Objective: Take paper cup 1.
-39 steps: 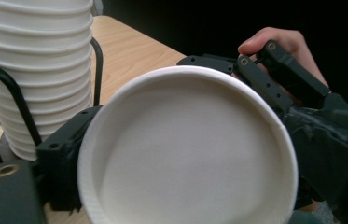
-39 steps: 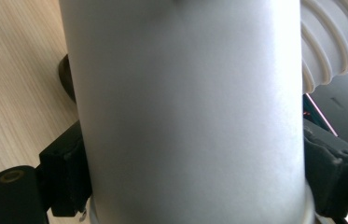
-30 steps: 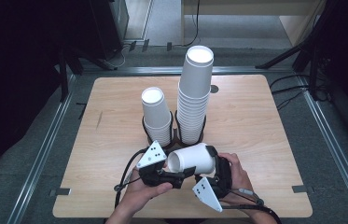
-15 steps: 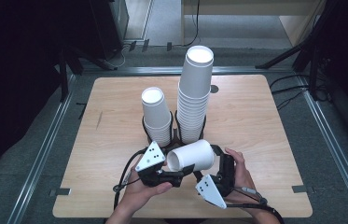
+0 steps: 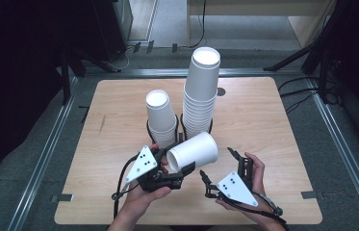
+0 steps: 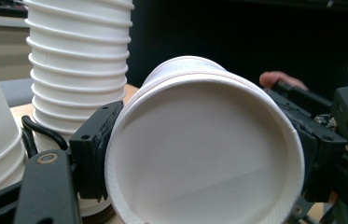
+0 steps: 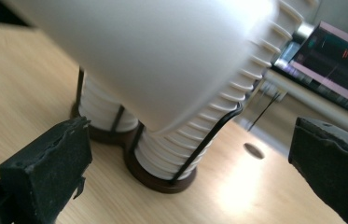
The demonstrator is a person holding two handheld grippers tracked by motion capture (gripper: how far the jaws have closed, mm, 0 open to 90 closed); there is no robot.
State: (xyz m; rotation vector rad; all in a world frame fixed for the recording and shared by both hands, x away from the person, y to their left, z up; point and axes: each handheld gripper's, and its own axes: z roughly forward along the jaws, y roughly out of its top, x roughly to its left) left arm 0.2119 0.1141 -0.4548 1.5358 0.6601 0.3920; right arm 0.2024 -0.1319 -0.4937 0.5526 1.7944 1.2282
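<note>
Paper cup (image 5: 193,152): lies on its side above the near bench (image 5: 273,120), mouth toward the left, base toward the right; long axis runs left-right. Left gripper (image 5: 173,174): fingers clamped on the cup's rim. Right gripper (image 5: 219,169): fingers spread wide, empty, just right of the cup's base. Short stack (image 5: 160,118) and tall stack (image 5: 201,94) stand just beyond.

Along our right gripper (image 7: 195,163), both black foam-padded jaws stand wide apart with nothing between them. Above them looms a blurred white paper cup (image 7: 153,56), lying sideways. Behind it, two ribbed stacks of white cups (image 7: 171,156) stand in a dark wire holder (image 7: 162,179) on the light wooden table (image 7: 22,93).
</note>
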